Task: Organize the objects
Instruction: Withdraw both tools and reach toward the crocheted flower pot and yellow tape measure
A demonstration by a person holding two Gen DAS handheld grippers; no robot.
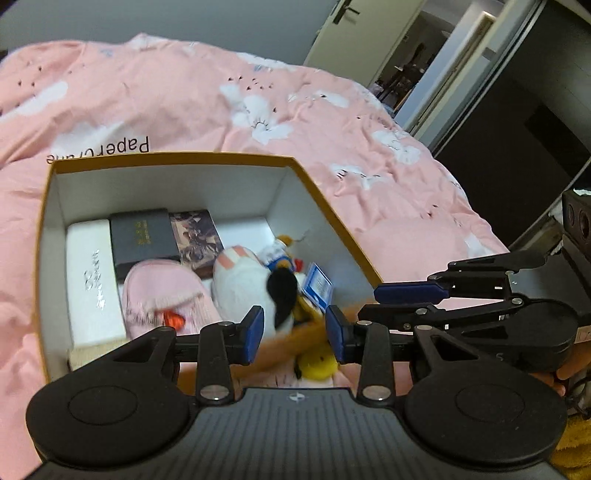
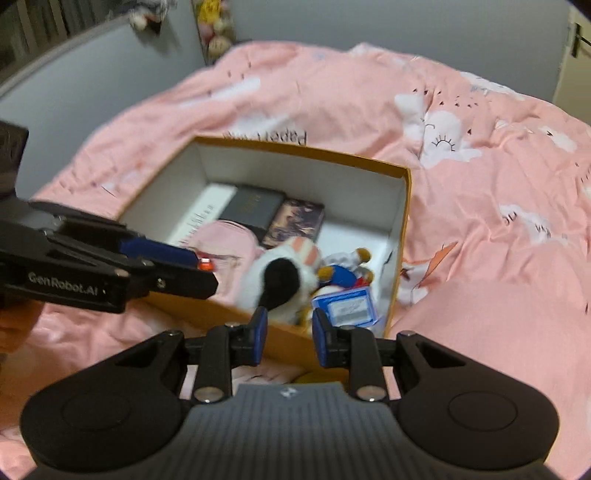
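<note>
An orange box (image 1: 332,218) with white inner walls lies open on the pink bed. Inside lie a white flat box (image 1: 94,280), a dark book (image 1: 142,234), a picture book (image 1: 197,232), a pink fuzzy item (image 1: 162,291), a white plush with a black patch (image 1: 247,284), a small duck plush (image 1: 282,254) and a blue-and-white card box (image 1: 317,284). My left gripper (image 1: 295,334) hovers open over the box's near wall, with nothing between its pads. Beside it my right gripper (image 2: 290,336) also stands open and holds nothing. A yellow plush (image 1: 317,363) lies under the grippers, outside the near wall.
The pink duvet (image 2: 480,221) with white cloud prints spreads around the box. A grey wall (image 2: 110,74) stands behind the bed, with plush toys (image 2: 214,33) hanging on it. An open door (image 1: 354,33) and dark cabinets (image 1: 535,122) are to the right.
</note>
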